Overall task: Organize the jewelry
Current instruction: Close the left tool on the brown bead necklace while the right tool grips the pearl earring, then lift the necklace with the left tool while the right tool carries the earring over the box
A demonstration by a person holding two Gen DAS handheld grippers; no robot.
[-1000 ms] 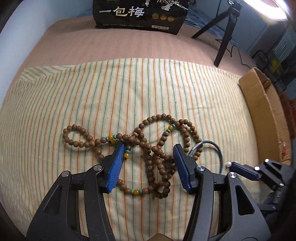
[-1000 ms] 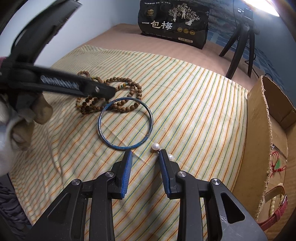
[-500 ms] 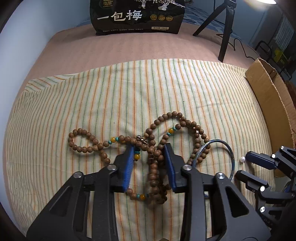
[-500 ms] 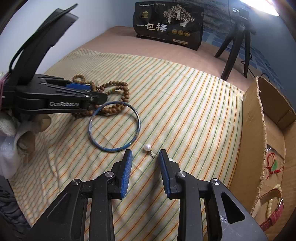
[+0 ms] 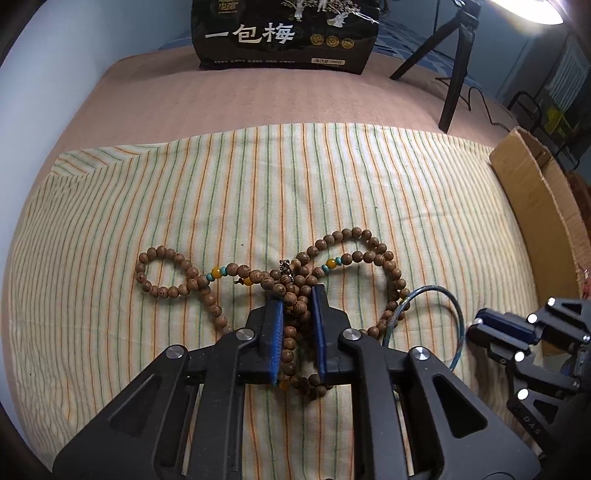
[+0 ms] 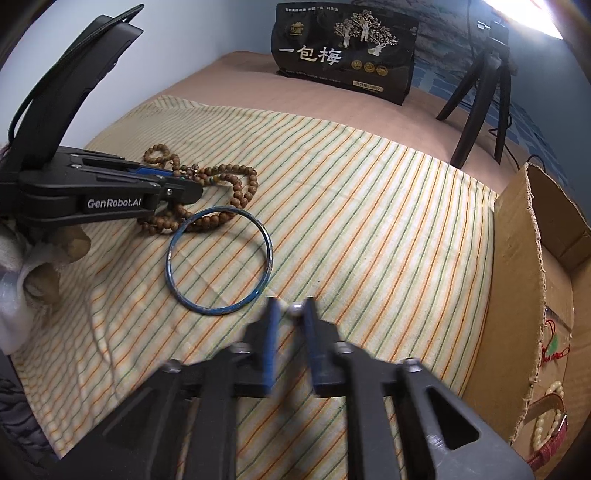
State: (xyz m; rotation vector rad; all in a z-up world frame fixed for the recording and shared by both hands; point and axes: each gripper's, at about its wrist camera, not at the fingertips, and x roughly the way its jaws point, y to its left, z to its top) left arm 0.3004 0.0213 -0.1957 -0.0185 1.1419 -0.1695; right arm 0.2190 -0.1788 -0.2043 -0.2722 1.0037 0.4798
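Observation:
A long strand of brown wooden beads (image 5: 236, 271) lies tangled on the striped cloth (image 5: 184, 199). My left gripper (image 5: 297, 295) is shut on a bunch of its strands; it also shows in the right wrist view (image 6: 177, 190). A blue bangle (image 6: 218, 260) lies beside the beads, its edge showing in the left wrist view (image 5: 448, 301). My right gripper (image 6: 290, 308) is blurred, its jaws narrowly apart around a small pearl earring (image 6: 295, 308) at the tips. I cannot tell whether they touch it. The right gripper shows at the right of the left wrist view (image 5: 480, 325).
An open cardboard box (image 6: 532, 280) stands at the right, holding a red strap (image 6: 546, 450), pale beads (image 6: 546, 424) and a red cord (image 6: 554, 347). A black snack bag (image 5: 284, 33) and a tripod (image 5: 454, 74) stand at the back. The cloth covers a pink surface (image 5: 221, 103).
My left gripper has closed from wide open onto the bunched wooden beads. My right gripper has moved forward so the pearl earring now sits between its tips.

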